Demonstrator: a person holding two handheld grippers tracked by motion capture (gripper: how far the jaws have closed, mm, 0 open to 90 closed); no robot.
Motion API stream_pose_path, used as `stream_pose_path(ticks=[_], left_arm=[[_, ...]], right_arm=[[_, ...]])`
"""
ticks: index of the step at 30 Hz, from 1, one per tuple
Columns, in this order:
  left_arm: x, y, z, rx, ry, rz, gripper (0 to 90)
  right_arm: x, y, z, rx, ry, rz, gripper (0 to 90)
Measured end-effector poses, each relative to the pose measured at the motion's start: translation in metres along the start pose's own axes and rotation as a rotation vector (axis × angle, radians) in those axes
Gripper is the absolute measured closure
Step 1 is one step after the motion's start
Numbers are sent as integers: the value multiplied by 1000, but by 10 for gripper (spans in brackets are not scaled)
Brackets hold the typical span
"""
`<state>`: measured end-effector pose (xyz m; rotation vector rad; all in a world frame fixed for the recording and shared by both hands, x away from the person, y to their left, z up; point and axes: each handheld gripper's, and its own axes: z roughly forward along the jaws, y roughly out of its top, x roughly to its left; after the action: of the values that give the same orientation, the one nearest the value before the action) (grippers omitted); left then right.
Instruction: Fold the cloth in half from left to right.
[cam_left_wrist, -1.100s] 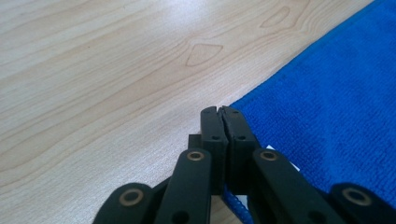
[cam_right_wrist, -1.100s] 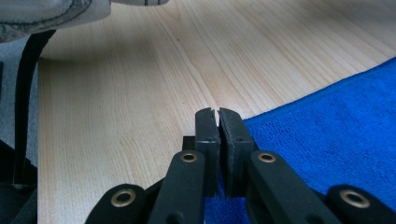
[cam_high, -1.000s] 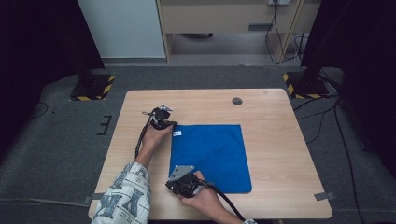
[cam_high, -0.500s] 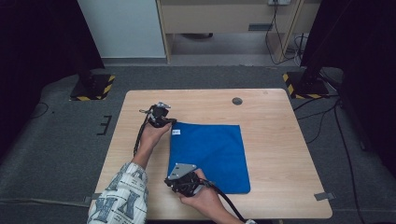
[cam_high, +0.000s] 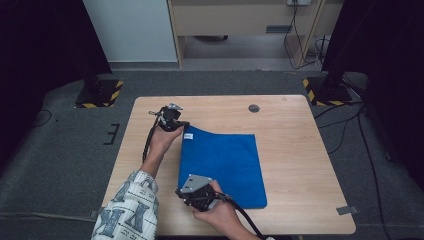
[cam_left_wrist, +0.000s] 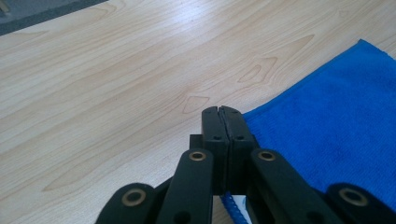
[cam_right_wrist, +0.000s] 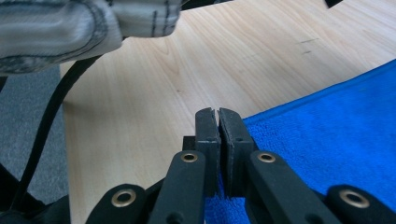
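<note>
Left tool (cam_left_wrist: 220, 112) tips masking pinched cloth (cam_left_wrist: 336, 140) corner

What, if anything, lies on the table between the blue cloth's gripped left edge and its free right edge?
Nothing visible does. The blue cloth lies bare, and both grippers, left and right, already pinch its left corners.

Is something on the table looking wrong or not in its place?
Nothing is spilled or damaged. The blue cloth does not lie flat: its left corners are pinched by the left gripper and right gripper, so that edge is lifted.
</note>
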<state>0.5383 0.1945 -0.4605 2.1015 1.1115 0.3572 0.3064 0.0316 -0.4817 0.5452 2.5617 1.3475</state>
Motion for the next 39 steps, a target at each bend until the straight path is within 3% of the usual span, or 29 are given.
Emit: stream_pose_path(ticks=[25, 39], left_arm=[[10, 5, -16, 3, 31, 13, 893], [16, 3, -26, -14, 32, -1, 892]], right_arm=[[6, 13, 1, -40, -15, 0, 875], [11, 26, 5, -68, -14, -3, 875]])
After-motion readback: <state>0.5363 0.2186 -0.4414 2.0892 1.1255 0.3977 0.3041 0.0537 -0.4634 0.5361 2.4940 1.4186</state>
